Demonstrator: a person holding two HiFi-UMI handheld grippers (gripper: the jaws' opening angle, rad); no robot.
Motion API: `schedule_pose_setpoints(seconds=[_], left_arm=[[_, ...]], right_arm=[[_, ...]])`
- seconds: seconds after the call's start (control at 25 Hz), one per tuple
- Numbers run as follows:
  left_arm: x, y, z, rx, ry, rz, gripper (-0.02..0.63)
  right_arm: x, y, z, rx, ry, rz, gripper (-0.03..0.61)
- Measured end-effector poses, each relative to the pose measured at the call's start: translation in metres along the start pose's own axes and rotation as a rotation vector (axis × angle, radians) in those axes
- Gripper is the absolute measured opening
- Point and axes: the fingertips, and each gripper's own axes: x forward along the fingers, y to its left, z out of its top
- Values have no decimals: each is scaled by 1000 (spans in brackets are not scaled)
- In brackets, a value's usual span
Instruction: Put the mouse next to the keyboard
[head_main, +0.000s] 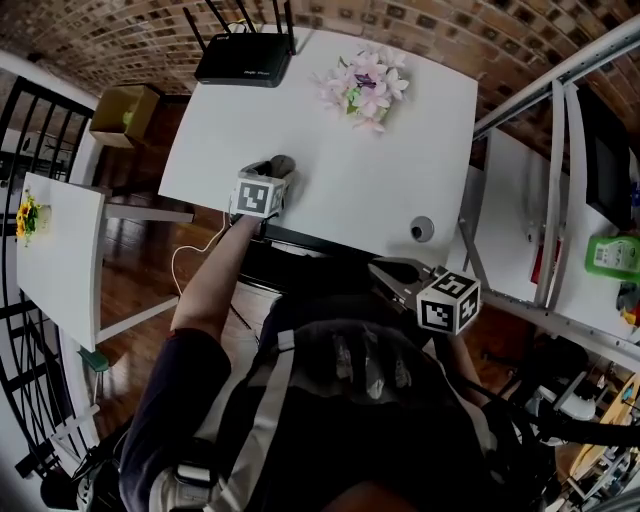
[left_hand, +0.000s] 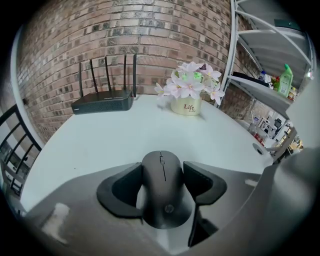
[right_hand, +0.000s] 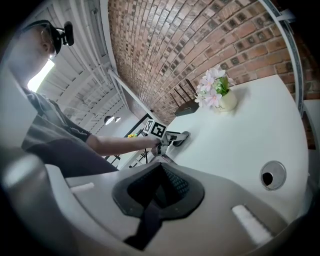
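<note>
The person's left forearm (head_main: 215, 280) stretches straight forward across the near edge of the white worktop (head_main: 400, 150). It ends in the left gripper (head_main: 270, 172) — fingers closed against both sides of the black mouse (left_hand: 163, 190), at the worktop's near-left part. Whether the mouse rests on the surface is unclear. Further right, past the round cable hole (head_main: 422, 229), the right gripper (head_main: 390, 275) is held close to the body, off the worktop's edge — fingers pressed together, empty.
</note>
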Motion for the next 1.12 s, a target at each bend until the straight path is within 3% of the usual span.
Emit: schedule_pose_setpoints(seconds=[1.12], left_arm=[[-49, 147, -26, -138, -62, 114, 273]], right_arm=[[59, 30, 6, -20, 71, -27, 6]])
